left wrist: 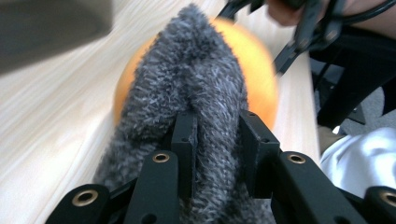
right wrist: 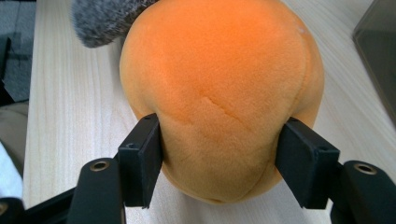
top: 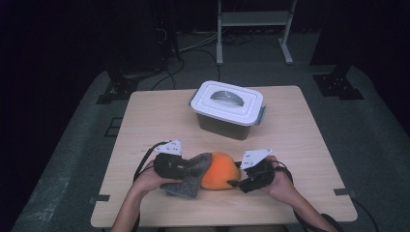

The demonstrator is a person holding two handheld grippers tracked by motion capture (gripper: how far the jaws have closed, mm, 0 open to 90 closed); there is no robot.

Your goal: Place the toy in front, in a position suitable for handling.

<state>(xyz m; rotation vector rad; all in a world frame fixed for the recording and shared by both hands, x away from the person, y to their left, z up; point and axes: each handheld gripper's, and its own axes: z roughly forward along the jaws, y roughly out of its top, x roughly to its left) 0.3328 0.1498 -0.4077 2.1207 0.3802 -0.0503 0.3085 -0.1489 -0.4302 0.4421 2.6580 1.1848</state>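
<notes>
Two grips act on one orange plush ball [right wrist: 219, 93] lying near the bench [top: 300, 140] front edge: my right gripper [right wrist: 224, 161] clamps its end, my left gripper [left wrist: 217, 140] pinches the grey fuzzy cover [left wrist: 196, 93]. Judgement: pull apart slowly, ball kept low.

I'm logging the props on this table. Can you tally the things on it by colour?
Orange plush toy: 1
Grey fuzzy cloth: 1
White-lidded storage box: 1
Total: 3
</notes>
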